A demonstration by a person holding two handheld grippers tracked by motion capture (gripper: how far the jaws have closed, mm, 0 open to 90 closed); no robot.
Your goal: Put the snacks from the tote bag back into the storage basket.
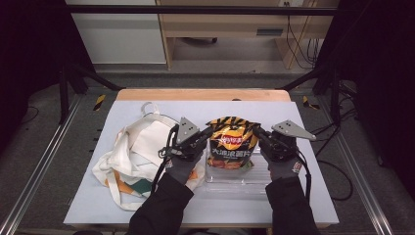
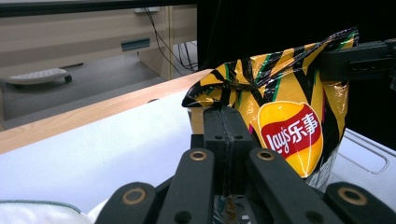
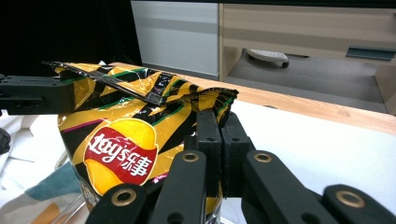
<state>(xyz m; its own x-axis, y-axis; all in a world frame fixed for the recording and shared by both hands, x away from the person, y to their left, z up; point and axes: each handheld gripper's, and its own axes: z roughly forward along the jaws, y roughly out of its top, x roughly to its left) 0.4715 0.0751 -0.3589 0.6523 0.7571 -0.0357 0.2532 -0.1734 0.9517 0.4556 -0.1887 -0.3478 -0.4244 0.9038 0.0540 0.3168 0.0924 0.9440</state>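
A yellow and black striped Lay's chip bag stands upright in the middle of the table, its lower part in a clear plastic tray. My left gripper is shut on the bag's top left corner. My right gripper is shut on the top right corner. In the left gripper view the closed jaws pinch the crumpled top edge of the bag, and the right gripper holds the far corner. In the right gripper view the jaws clamp the bag, with the left gripper across from them.
A white cloth tote bag with orange and green print lies crumpled to the left of the tray, close to my left hand. The pale table cover has a wooden edge at the far side. Cabinets and cables stand beyond the table.
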